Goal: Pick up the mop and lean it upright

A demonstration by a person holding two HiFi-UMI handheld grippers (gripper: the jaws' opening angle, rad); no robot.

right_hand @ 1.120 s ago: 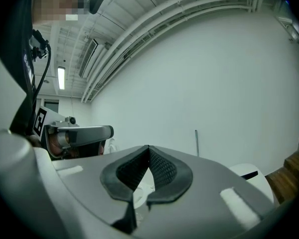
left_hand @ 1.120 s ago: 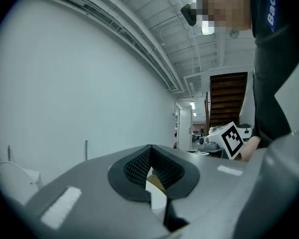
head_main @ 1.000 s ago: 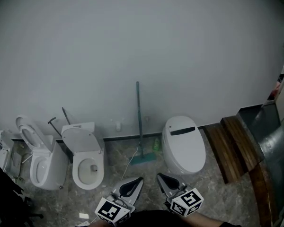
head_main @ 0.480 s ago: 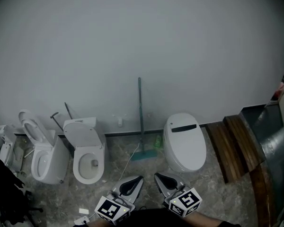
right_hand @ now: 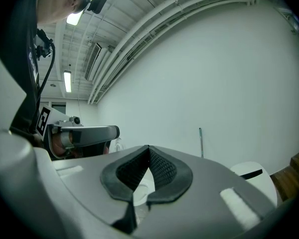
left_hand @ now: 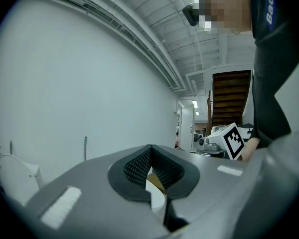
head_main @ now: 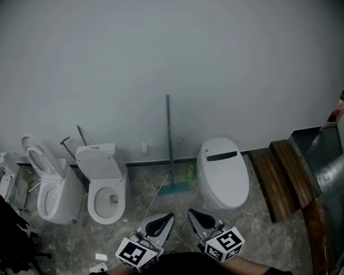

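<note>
By the wall (head_main: 160, 50) the mop (head_main: 168, 136) leans near an open toilet (head_main: 93, 202); left gripper (head_main: 168, 217), right gripper (head_main: 193, 213) jaws closed.

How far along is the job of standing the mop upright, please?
Done, by the look of it: the mop leans upright against the wall, its head on the floor. In hand: nothing. The left gripper and right gripper are both shut, empty and well short of the mop. Left: nothing that shows.
</note>
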